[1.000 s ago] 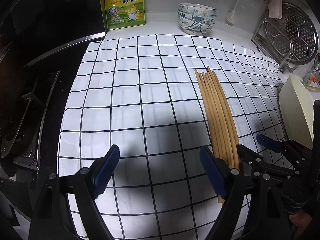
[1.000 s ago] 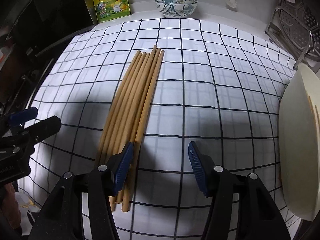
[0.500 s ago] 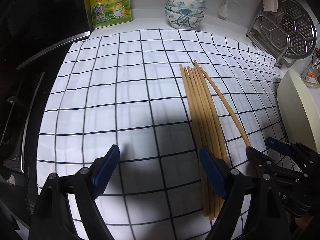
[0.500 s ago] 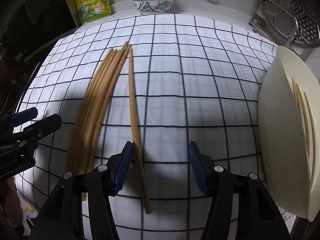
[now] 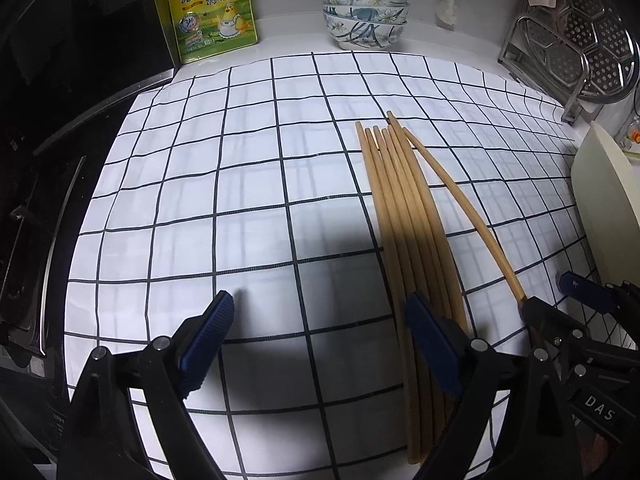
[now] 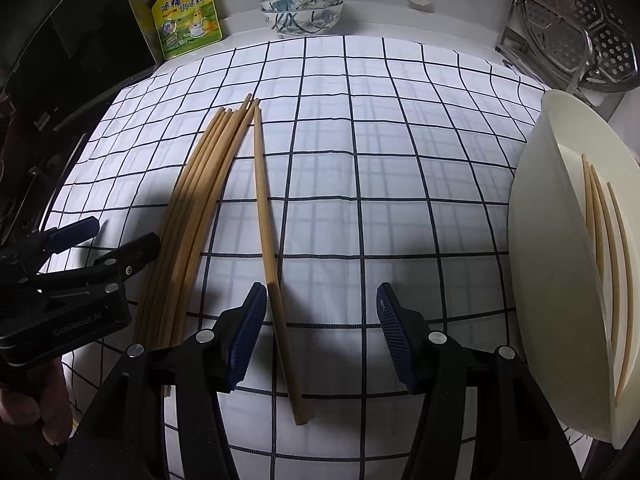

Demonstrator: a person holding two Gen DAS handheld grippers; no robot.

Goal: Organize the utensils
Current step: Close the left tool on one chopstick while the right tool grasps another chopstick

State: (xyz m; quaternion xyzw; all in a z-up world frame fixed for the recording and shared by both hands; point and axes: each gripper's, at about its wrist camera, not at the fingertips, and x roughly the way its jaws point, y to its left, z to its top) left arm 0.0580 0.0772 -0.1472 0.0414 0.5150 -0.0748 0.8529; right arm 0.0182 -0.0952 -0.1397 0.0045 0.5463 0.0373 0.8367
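Note:
Several wooden chopsticks [image 5: 404, 216] lie in a bundle on the white checked cloth [image 5: 224, 200]; the bundle also shows in the right wrist view [image 6: 200, 200]. One single chopstick [image 6: 268, 248] lies apart to the bundle's right, its near end between my right gripper's [image 6: 320, 332] open fingers. It also shows in the left wrist view [image 5: 464, 208]. My left gripper [image 5: 320, 340] is open and empty, its right finger [image 5: 428, 344] over the bundle's near end. A cream holder [image 6: 560, 280] at the right contains three chopsticks [image 6: 608, 240].
A yellow seasoning pouch [image 5: 212, 12] and stacked floral bowls [image 5: 366, 16] stand at the back. A steel steamer rack [image 5: 580, 40] stands at the back right. A dark stove [image 5: 36, 184] borders the cloth on the left.
One chopstick has been split off from the bundle and swung to the right. Both grippers have pulled back a little; they stay open.

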